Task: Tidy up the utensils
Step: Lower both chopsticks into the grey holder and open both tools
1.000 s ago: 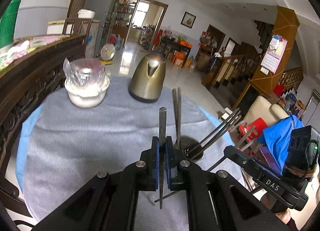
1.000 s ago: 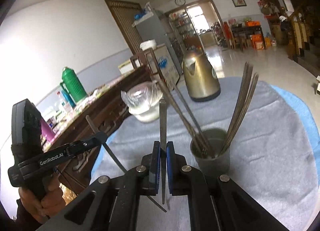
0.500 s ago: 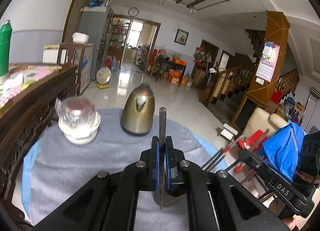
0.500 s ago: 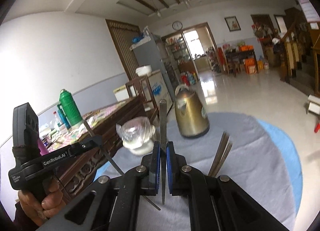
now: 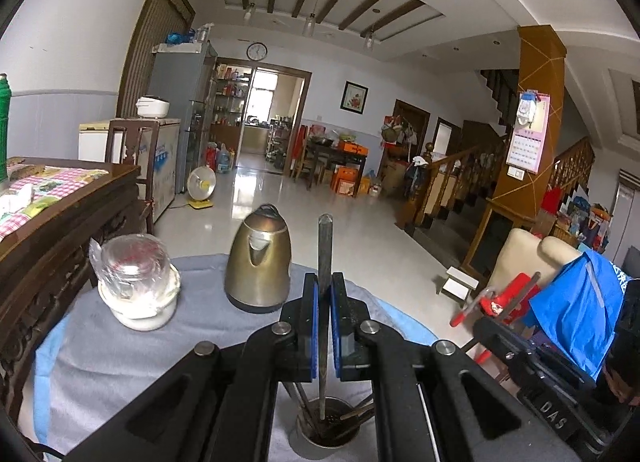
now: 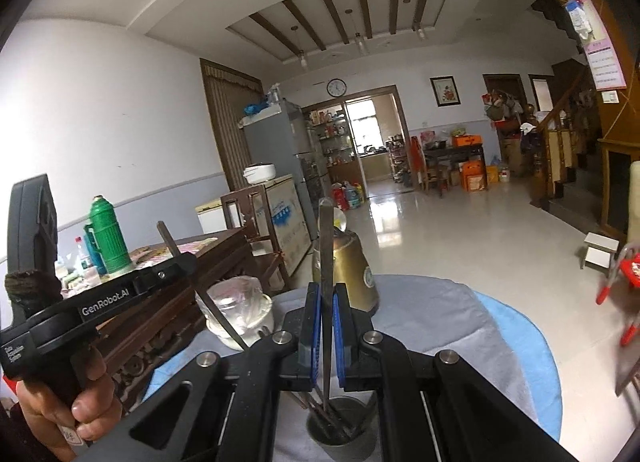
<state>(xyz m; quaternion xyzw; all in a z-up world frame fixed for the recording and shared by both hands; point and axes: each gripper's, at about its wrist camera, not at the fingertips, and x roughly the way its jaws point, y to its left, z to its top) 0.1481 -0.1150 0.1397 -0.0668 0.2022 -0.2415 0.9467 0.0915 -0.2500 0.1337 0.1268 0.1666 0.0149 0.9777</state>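
Both tongs had risen since earlier; left tongs (image 5: 324, 326) and right tongs (image 6: 326, 336) each clamped one chopstick (image 5: 325, 254) above cup (image 5: 330, 428) at 6 o'clock.

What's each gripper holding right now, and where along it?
Left gripper and right gripper each clamp one chopstick mid-shaft, both ends sticking out.
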